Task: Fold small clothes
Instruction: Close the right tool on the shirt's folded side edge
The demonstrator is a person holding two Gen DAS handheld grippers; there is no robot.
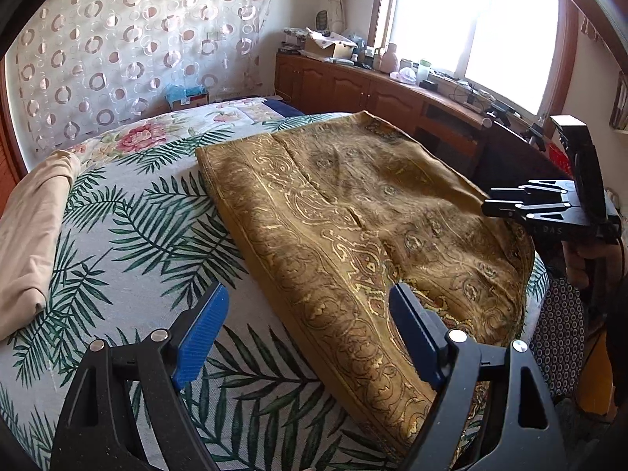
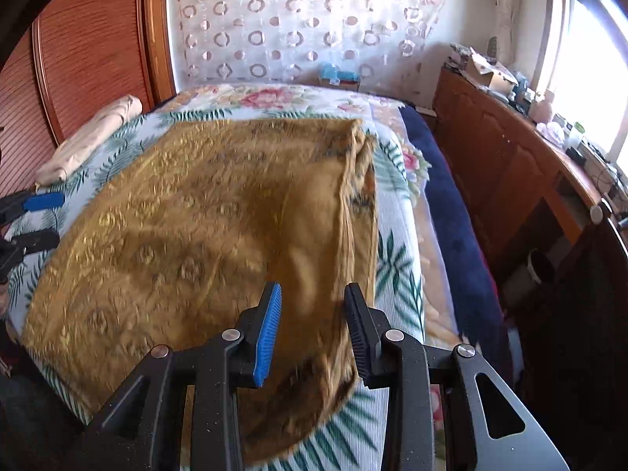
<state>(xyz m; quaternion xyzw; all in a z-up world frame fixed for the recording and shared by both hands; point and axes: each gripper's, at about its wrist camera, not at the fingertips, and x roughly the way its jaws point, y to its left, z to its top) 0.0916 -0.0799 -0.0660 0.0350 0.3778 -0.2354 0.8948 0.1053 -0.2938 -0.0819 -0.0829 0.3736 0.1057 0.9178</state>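
While my right gripper (image 2: 312, 329) hangs nearer, fingers apart over the gold paisley cloth (image 2: 196, 219) running toward twelve o'clock, my left gripper (image 1: 310, 333) gapes at its nine o'clock edge.

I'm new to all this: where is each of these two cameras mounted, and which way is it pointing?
Left wrist view: sits on the left hand-held gripper, looking across the bed at the golden cloth; the open right hand-held gripper shows.
Right wrist view: sits on the right hand-held gripper, open over the cloth's edge, facing the curtain.
Both share cloth, bed and folded beige cloth.
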